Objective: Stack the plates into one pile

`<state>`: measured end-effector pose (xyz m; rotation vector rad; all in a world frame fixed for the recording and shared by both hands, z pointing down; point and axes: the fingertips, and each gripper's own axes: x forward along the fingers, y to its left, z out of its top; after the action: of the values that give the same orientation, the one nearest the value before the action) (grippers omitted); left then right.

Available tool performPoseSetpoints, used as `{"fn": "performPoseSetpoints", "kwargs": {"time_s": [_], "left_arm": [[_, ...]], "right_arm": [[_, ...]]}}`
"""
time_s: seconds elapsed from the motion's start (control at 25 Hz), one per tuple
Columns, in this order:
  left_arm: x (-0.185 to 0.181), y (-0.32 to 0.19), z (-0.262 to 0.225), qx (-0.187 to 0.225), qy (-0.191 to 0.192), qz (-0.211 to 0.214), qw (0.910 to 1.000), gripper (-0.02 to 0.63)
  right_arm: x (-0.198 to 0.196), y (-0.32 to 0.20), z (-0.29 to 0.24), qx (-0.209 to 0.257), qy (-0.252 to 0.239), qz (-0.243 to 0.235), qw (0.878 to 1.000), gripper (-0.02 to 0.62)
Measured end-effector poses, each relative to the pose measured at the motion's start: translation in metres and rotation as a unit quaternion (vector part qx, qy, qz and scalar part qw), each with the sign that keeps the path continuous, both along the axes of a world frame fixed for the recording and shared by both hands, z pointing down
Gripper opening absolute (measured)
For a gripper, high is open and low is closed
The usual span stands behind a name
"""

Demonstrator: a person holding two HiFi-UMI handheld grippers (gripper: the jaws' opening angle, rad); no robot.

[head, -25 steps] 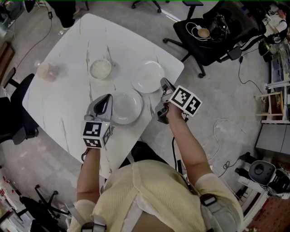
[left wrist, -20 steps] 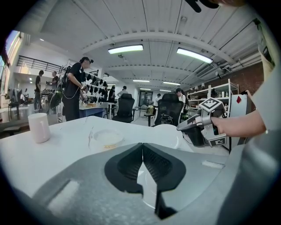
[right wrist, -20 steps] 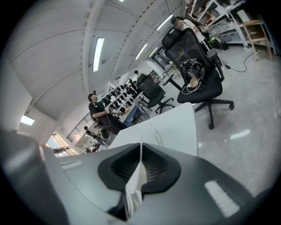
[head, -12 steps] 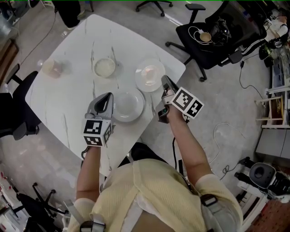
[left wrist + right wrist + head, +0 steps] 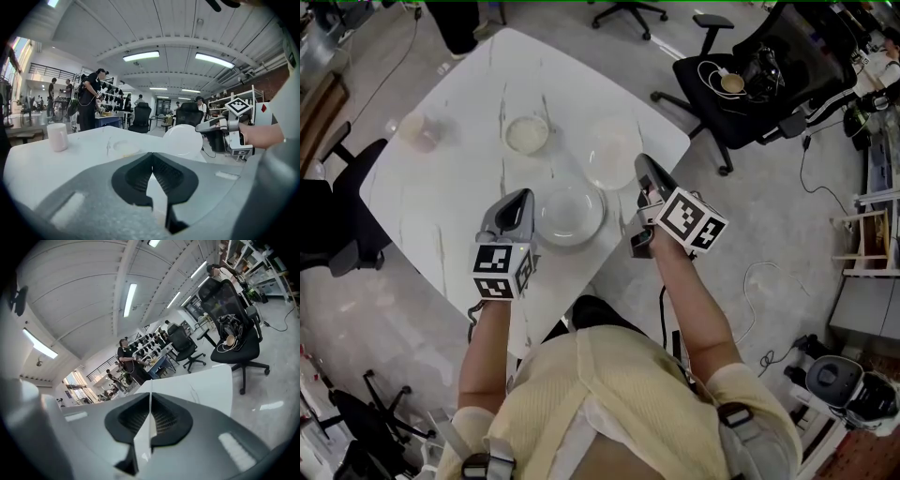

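Note:
A white plate point(image 5: 569, 214) lies on the white marble table point(image 5: 450, 216) near its front edge. My left gripper point(image 5: 523, 199) is shut and empty, with its tips just left of that plate's rim; in the left gripper view its jaws point(image 5: 152, 159) meet. My right gripper point(image 5: 642, 169) is shut on the rim of a second white plate point(image 5: 609, 150), held tilted above the table's right side. Its jaws have been closing on that rim, which runs edge-on between them point(image 5: 143, 441). The left gripper view shows this plate point(image 5: 183, 139) raised beside the right gripper point(image 5: 220, 133).
A small shallow dish point(image 5: 527, 134) sits behind the plates and a pale cup point(image 5: 422, 131) stands at the far left. Black office chairs stand to the right point(image 5: 750, 66) and left point(image 5: 328, 225) of the table. The table's corner is just below my right gripper.
My right gripper has lifted its plate off the table and tilted it. The left gripper has barely shifted beside the near plate.

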<state>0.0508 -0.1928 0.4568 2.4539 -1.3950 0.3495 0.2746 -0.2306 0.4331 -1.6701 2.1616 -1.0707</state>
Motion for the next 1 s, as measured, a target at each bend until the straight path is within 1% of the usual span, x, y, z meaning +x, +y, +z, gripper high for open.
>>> {"fn": "performPoseSetpoints", "kwargs": {"time_s": [0.2, 0.44, 0.8, 1.0], "left_arm": [[-0.014, 0.006, -0.005, -0.002, 0.004, -0.020, 0.9998, 0.002], [-0.031, 0.018, 0.002, -0.021, 0.014, -0.039, 0.9989, 0.002], [-0.039, 0.035, 0.006, -0.029, 0.016, -0.049, 0.9983, 0.002], [-0.039, 0.045, 0.008, -0.032, 0.019, -0.050, 0.9981, 0.002]], "right_arm": [[-0.020, 0.018, -0.005, -0.002, -0.026, -0.036, 0.999, 0.015], [-0.044, 0.040, -0.003, -0.009, -0.047, -0.080, 0.996, 0.015], [-0.069, 0.062, 0.009, -0.025, -0.061, -0.118, 0.991, 0.017], [-0.081, 0.073, 0.012, -0.030, -0.080, -0.132, 0.988, 0.018]]}}
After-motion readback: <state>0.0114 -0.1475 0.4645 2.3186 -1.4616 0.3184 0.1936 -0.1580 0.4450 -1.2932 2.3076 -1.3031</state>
